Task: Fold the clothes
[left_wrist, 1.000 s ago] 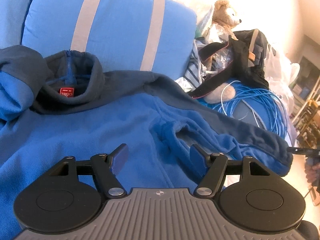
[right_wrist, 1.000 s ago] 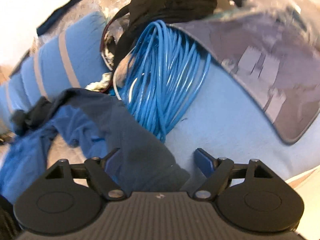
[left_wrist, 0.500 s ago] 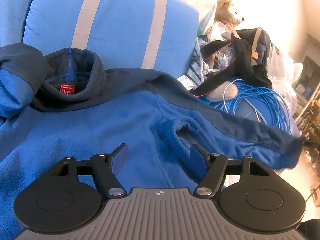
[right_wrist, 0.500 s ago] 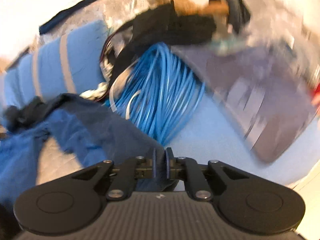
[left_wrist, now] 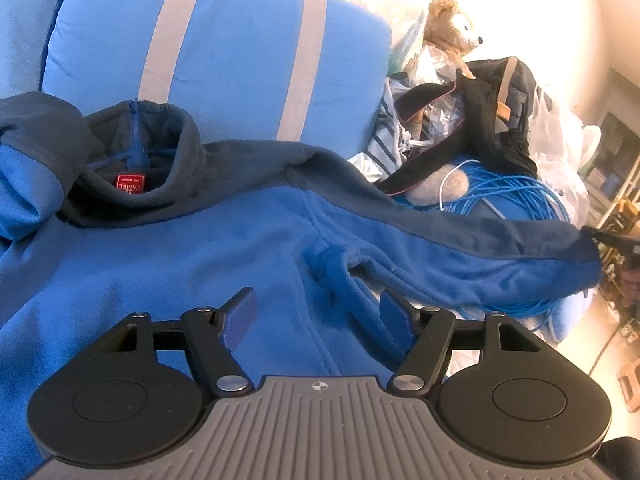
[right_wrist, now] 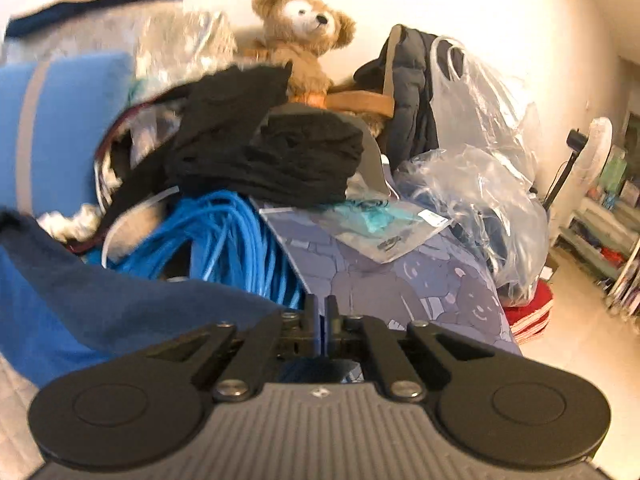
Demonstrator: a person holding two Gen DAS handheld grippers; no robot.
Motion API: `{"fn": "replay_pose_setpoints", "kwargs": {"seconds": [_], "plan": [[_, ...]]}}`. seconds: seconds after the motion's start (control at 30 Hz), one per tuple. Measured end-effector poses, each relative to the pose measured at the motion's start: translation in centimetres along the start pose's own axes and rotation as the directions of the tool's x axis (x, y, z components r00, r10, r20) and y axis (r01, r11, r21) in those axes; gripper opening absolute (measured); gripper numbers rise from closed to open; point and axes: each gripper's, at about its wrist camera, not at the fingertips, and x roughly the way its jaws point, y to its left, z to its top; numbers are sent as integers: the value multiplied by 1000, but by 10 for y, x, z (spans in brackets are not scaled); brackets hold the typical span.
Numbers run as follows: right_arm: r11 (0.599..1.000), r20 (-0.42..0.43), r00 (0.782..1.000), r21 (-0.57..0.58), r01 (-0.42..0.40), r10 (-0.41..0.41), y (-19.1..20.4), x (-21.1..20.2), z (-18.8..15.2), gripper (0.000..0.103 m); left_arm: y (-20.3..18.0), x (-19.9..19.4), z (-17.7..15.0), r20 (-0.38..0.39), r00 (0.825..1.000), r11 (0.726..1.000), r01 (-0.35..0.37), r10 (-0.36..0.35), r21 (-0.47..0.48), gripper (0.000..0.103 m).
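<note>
A blue fleece jacket (left_wrist: 160, 264) with a dark navy collar and a red label lies spread on the couch. Its right sleeve (left_wrist: 460, 248) is stretched out taut to the right, above the blue cable. My left gripper (left_wrist: 316, 312) hovers open just over the jacket's body near the armpit, with nothing between its fingers. My right gripper (right_wrist: 320, 320) is shut on the sleeve's cuff (right_wrist: 132, 312), which trails off to the left of it. The same gripper's dark tip (left_wrist: 616, 240) shows at the sleeve end in the left wrist view.
A blue couch cushion (left_wrist: 224, 56) with grey stripes stands behind the jacket. To the right lie a coil of blue cable (right_wrist: 224, 240), black garments (right_wrist: 272, 152), a teddy bear (right_wrist: 304, 28), plastic bags (right_wrist: 480, 184) and a patterned grey-purple cushion (right_wrist: 420, 284).
My right gripper closed on the sleeve cuff and pulled it up and out to the right, so the sleeve now hangs taut. The left gripper stayed open in place.
</note>
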Motion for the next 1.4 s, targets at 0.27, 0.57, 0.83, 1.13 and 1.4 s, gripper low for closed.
{"fn": "replay_pose_setpoints", "kwargs": {"seconds": [0.27, 0.57, 0.83, 1.13, 1.4], "plan": [[995, 35, 995, -18, 97, -96, 15, -6, 1, 81, 2, -7, 2, 12, 1000, 1000, 7, -7, -6, 64], [999, 159, 987, 44, -24, 16, 44, -57, 6, 103, 1, -46, 17, 103, 993, 996, -58, 50, 73, 65], [983, 112, 977, -34, -181, 184, 110, -82, 9, 103, 19, -98, 21, 172, 980, 991, -114, 100, 72, 65], [890, 95, 891, -159, -426, 444, 223, -134, 45, 103, 43, -169, 32, 201, 949, 963, -262, 244, 66, 65], [819, 94, 827, -241, -521, 554, 329, -162, 60, 103, 67, -184, 45, 226, 905, 925, -377, 360, 37, 71]]}}
